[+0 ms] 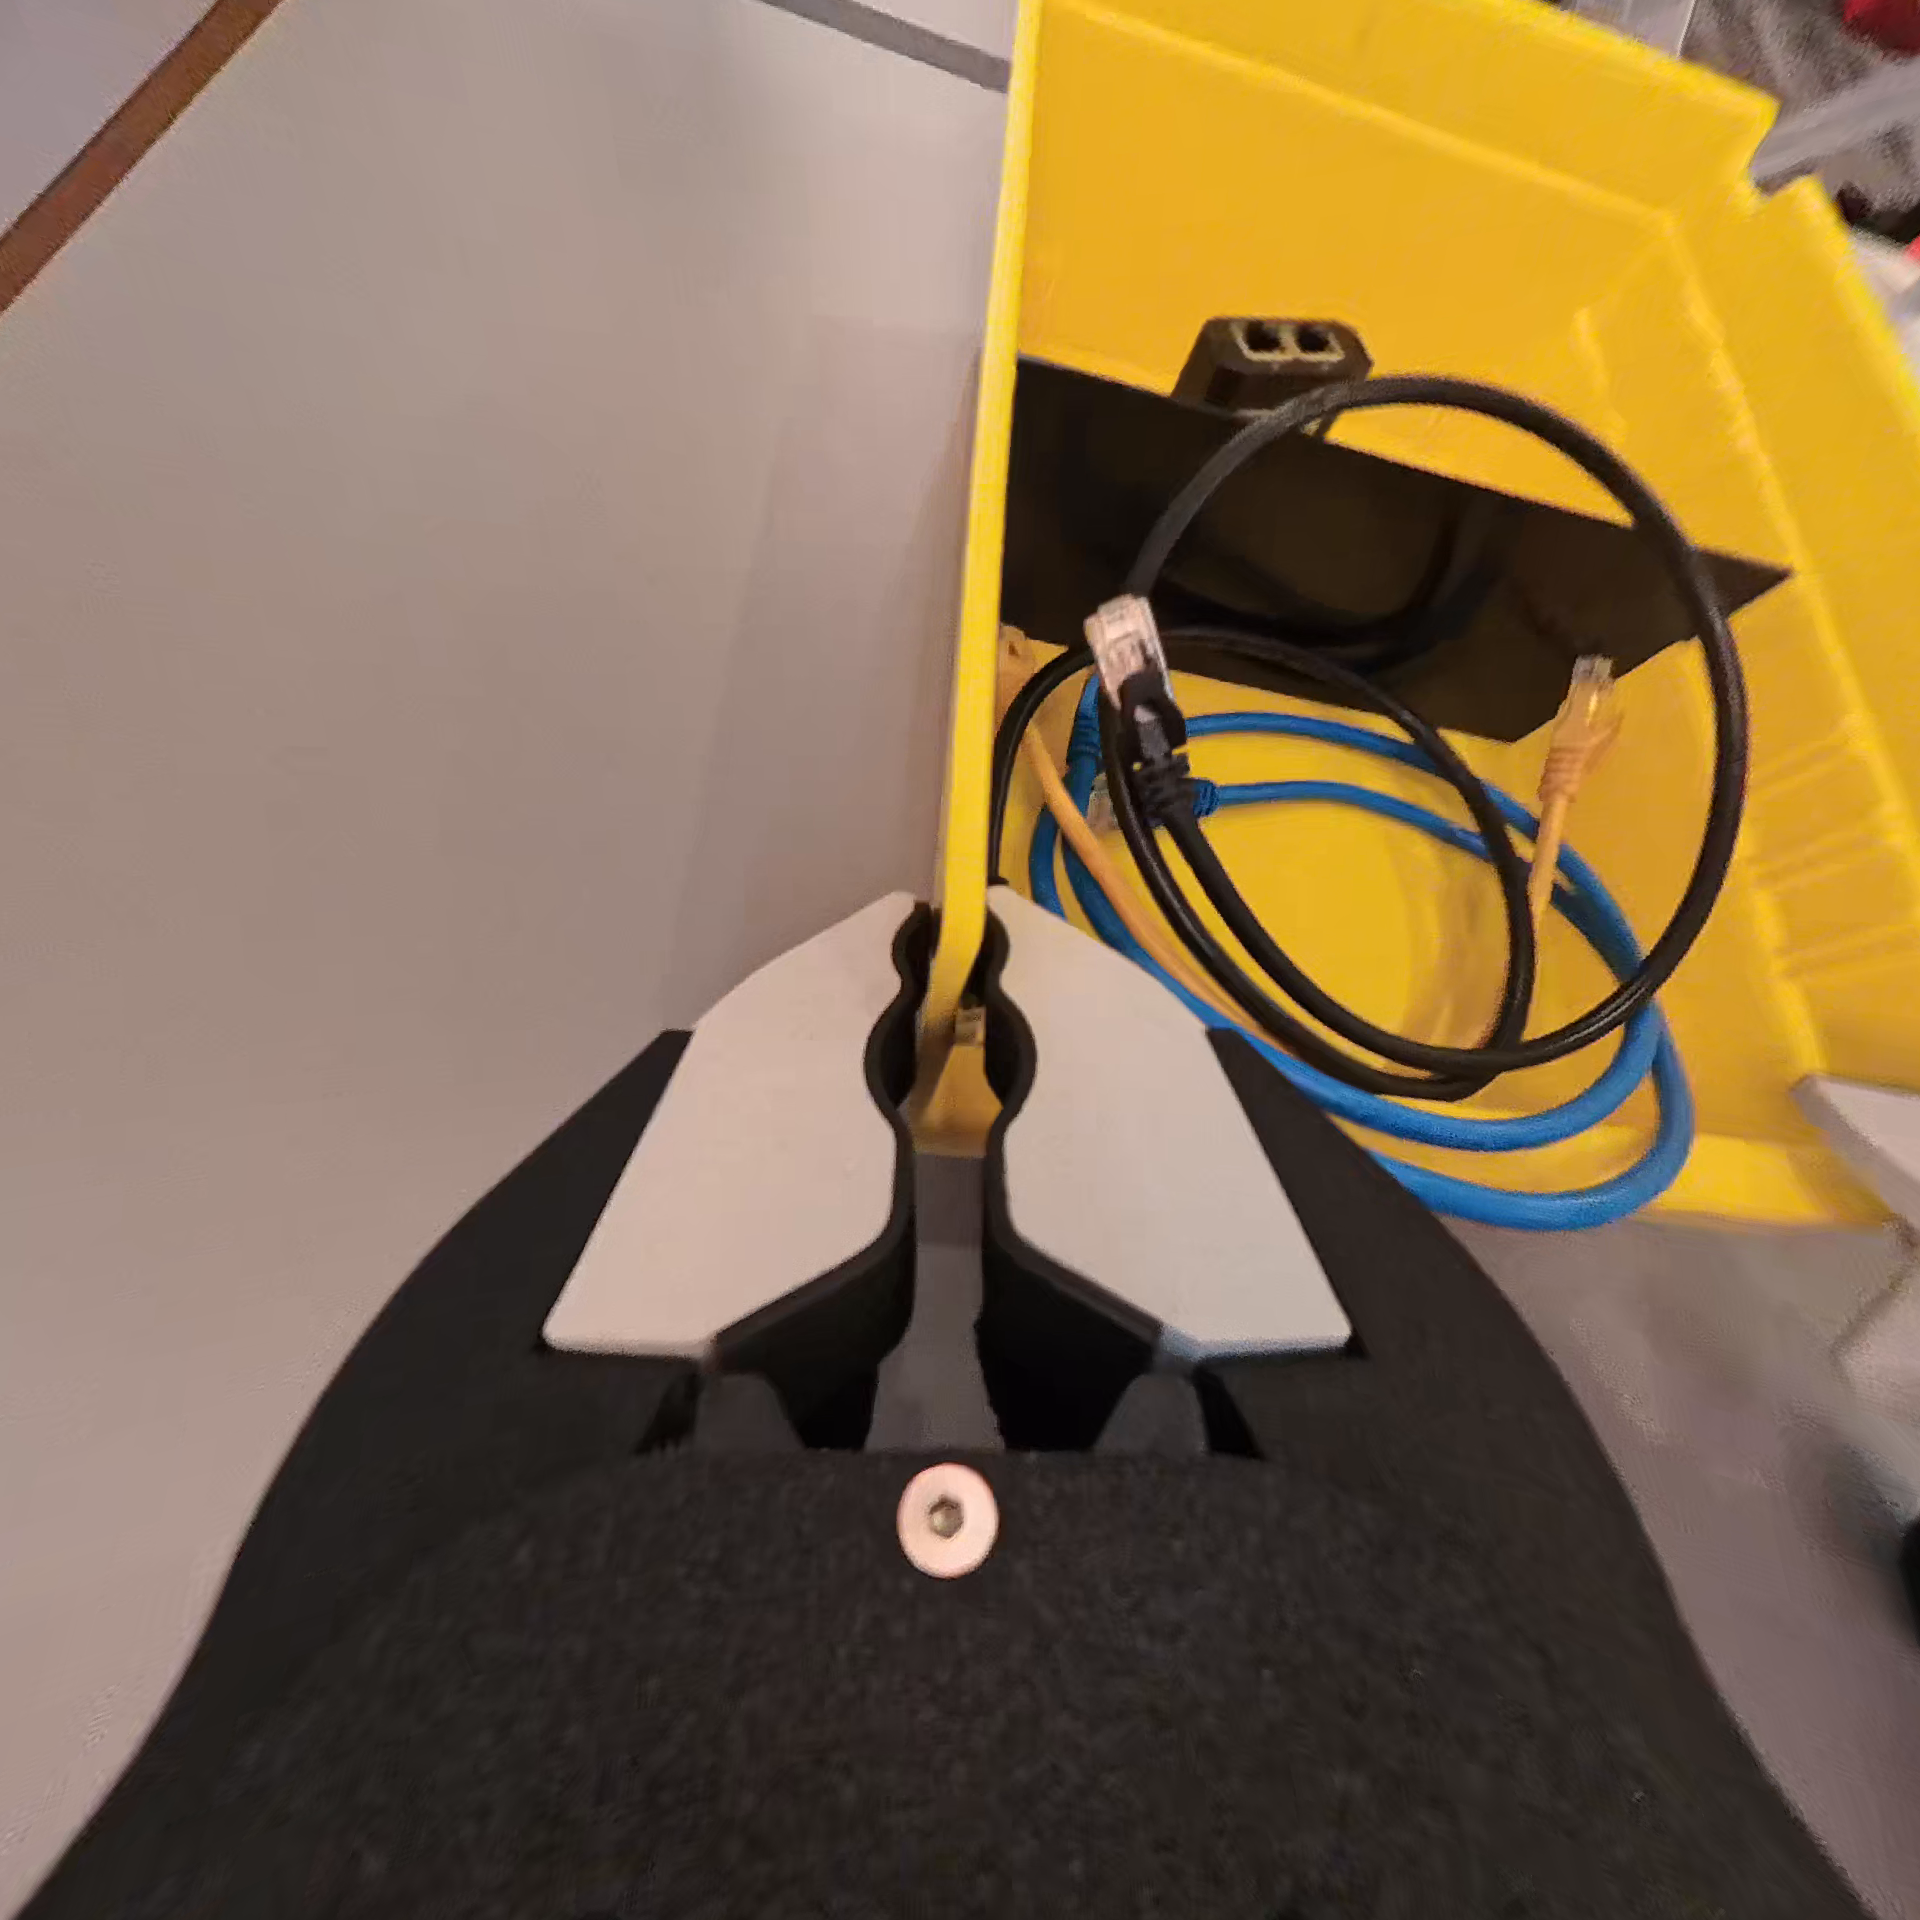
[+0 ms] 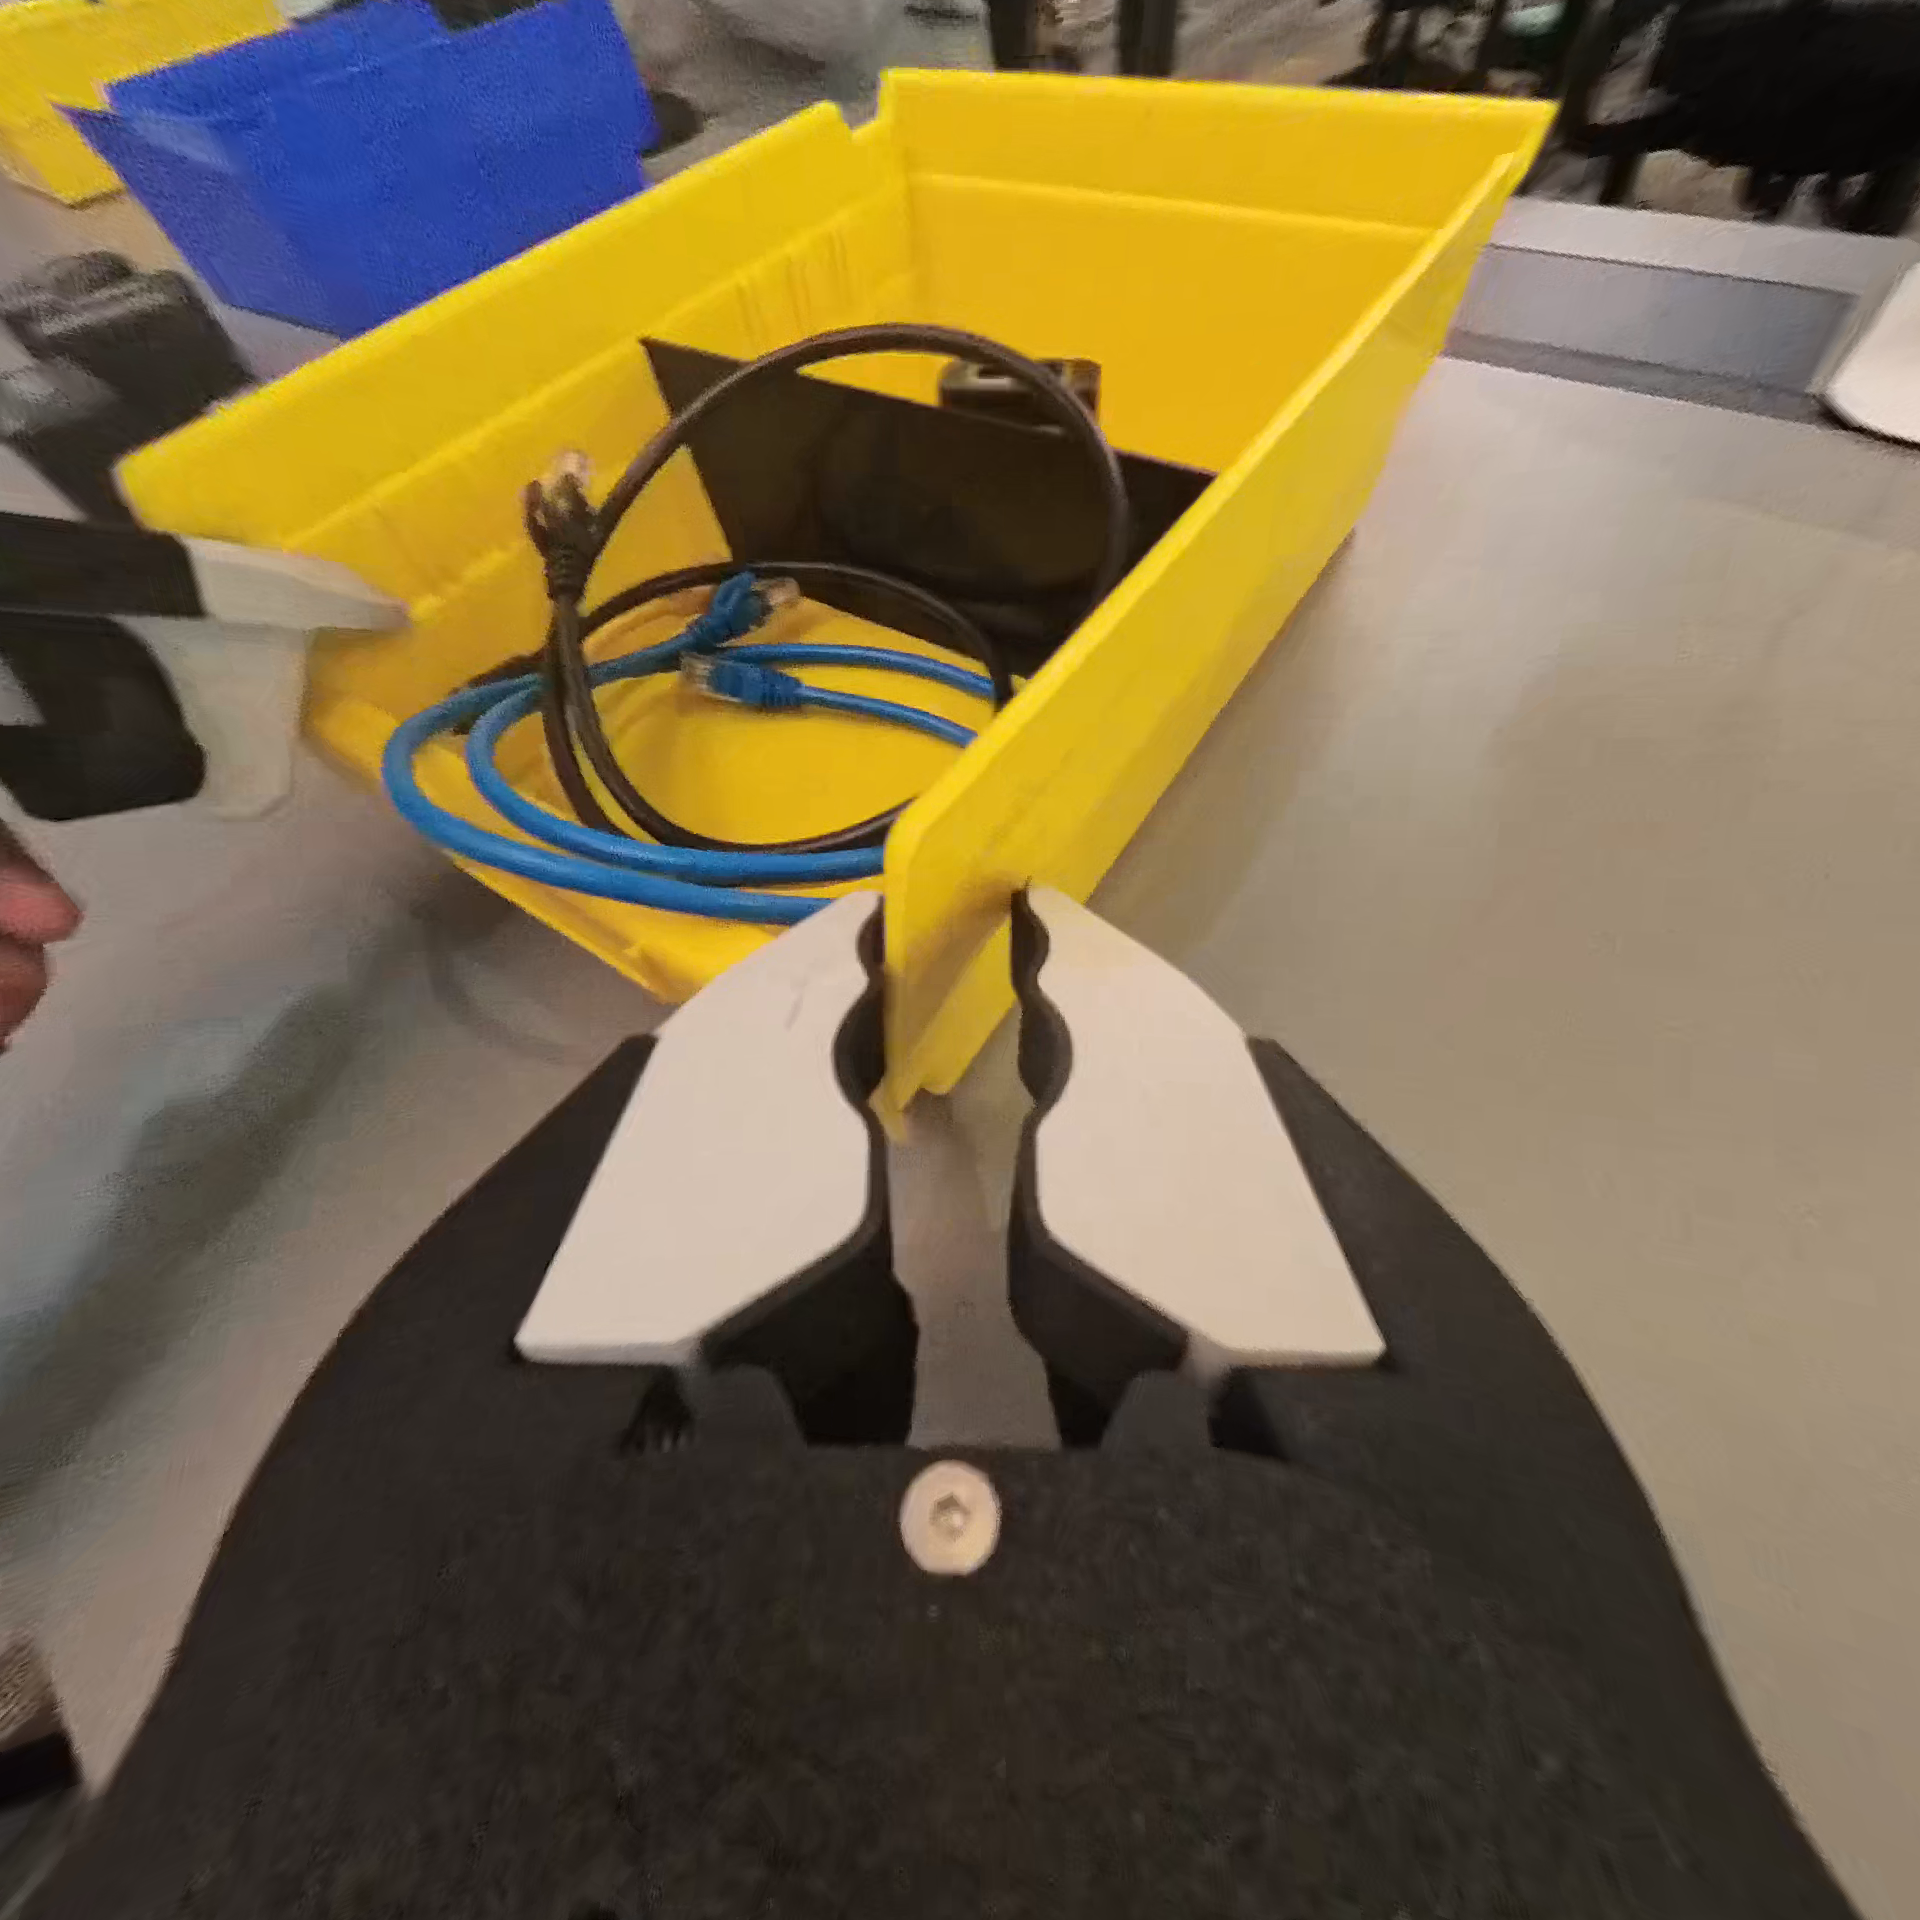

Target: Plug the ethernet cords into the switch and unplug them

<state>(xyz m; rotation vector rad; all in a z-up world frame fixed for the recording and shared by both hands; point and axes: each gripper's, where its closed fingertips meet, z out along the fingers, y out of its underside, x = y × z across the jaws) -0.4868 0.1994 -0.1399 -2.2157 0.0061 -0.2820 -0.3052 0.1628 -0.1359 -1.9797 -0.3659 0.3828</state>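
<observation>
At the lower centre of each wrist view, a wall of the yellow bin (image 1: 1351, 239) sits between my fingers: my left claw (image 1: 951, 935) is clamped on one side wall, my right claw (image 2: 951, 914) straddles the opposite wall, whether pinching or only close I cannot tell. Inside, right of centre in the left view, lie three coiled cords: one black cord (image 1: 1621, 582), one blue cord (image 1: 1558, 1153), one yellow cord (image 1: 1569, 758). They look light and springy, so I judge the stiff plug boots the best hold; the clear tips seem fragile. One black switch (image 1: 1273, 358) stands behind a black divider (image 1: 1299, 540), higher in frame.
</observation>
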